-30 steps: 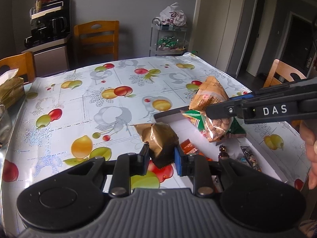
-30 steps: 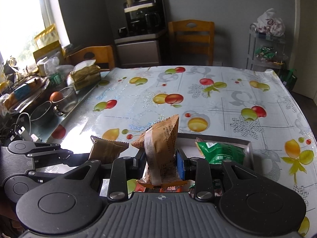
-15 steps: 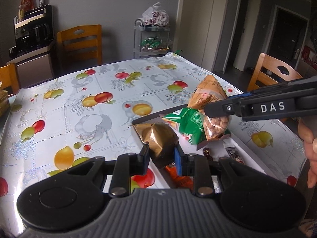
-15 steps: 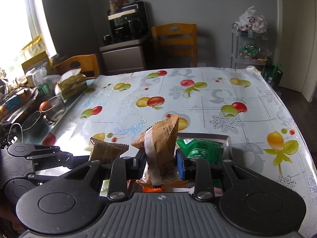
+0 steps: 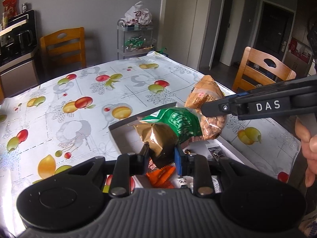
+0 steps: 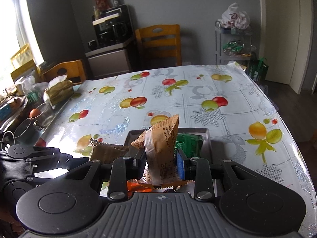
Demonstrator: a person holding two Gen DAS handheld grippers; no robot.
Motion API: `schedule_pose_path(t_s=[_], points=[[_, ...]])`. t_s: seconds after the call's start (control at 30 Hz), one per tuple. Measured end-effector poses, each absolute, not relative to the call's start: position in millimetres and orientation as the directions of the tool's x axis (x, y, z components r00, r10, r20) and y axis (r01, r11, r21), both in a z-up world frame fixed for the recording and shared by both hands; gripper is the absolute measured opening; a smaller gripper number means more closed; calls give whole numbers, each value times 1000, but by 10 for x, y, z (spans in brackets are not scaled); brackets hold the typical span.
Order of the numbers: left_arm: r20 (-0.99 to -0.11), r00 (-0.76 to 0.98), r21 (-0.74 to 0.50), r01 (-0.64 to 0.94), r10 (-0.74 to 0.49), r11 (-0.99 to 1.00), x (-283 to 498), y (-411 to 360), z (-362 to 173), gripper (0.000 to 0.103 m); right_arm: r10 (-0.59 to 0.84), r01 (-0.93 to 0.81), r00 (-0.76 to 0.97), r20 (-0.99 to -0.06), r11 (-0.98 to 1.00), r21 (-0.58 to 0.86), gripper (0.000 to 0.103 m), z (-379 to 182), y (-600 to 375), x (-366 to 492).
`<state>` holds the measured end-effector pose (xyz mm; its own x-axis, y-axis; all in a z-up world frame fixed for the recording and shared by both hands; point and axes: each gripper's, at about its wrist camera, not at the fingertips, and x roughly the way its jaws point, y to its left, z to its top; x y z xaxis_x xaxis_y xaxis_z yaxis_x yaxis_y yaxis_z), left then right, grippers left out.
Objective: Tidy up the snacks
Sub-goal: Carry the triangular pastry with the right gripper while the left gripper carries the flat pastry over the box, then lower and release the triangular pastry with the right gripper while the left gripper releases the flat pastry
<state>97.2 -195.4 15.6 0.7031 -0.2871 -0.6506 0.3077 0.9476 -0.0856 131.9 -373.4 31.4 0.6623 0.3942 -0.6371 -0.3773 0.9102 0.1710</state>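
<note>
Green packet (image 5: pixel 178 123) in tray (image 5: pixel 118 136); tray on table (image 5: pixel 79 103)

A: Background log. Counter under a fruit-print cloth (image 6: pixel 198 91); wooden chair (image 6: pixel 159 43) at its far side, a second chair (image 5: pixel 263 73) off the right corner.

B: Confirmed. Coffee machine (image 6: pixel 111 27) on a grey cabinet (image 6: pixel 110 61) against the wall. Wire cart (image 6: pixel 233 45) near the door, white plastic bag (image 6: pixel 235 16) on top.

A: Left edge: tissue box (image 6: pixel 58 89), glass bowl holding an egg (image 6: pixel 34 113).
</note>
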Motion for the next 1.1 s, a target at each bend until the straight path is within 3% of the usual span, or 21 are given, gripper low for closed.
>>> schedule_pose_path(t_s=[1.1], points=[[-714, 587, -127, 427, -381, 895, 1141, -2346, -119, 23, 295, -255, 640, -709, 953, 167, 33, 18, -4130, 1283]])
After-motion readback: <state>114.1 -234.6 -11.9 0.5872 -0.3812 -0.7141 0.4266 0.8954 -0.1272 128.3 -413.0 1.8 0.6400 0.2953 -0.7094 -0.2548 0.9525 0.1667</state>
